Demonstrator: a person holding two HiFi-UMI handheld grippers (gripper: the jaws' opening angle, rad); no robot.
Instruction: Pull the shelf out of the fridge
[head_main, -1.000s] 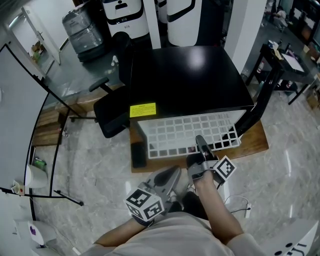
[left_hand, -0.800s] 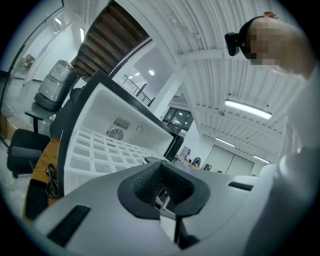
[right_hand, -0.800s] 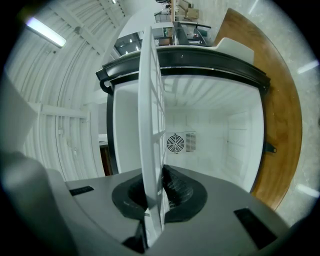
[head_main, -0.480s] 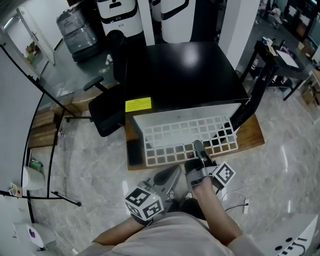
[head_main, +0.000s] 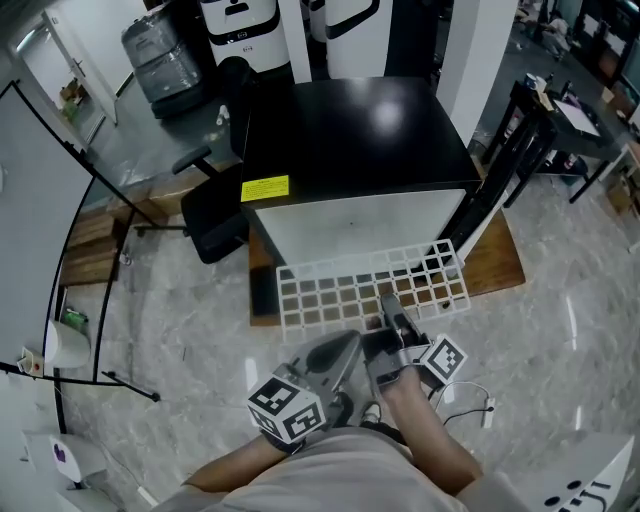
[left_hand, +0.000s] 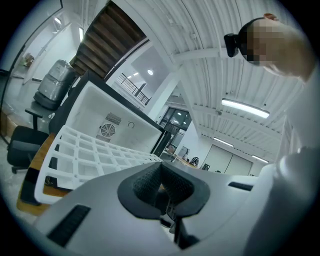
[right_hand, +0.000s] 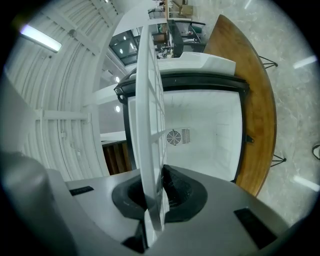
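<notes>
The left gripper (head_main: 346, 347) is nearest, held low in front of the person, clear of the shelf (head_main: 300, 298). In the left gripper view its jaws are pressed together with nothing between them (left_hand: 162, 186). The right gripper (head_main: 389, 303) lies just beside it on the right and reaches to the shelf's near edge. In the right gripper view its pads are clamped on that edge (right_hand: 153, 196), with the shelf (right_hand: 149, 100) seen edge-on and running away from the jaws. The shelf is a white plastic grid, held about level. It stands almost wholly outside the fridge (head_main: 350, 140) and hangs over the front edge of the board (head_main: 497, 262). Its far edge sits at the fridge's open mouth; whether it still rests on the inner rails cannot be told. The fridge is black outside and white inside, with a round fan vent (right_hand: 173, 137) in its back wall and a yellow label (head_main: 264, 188) at the top's front left corner. Its door (head_main: 492, 195) stands open to the right. The fridge rests on the wooden board, which lies on the marble floor (head_main: 180, 330). A black chair (head_main: 208, 215) stands against the fridge's left side.
</notes>
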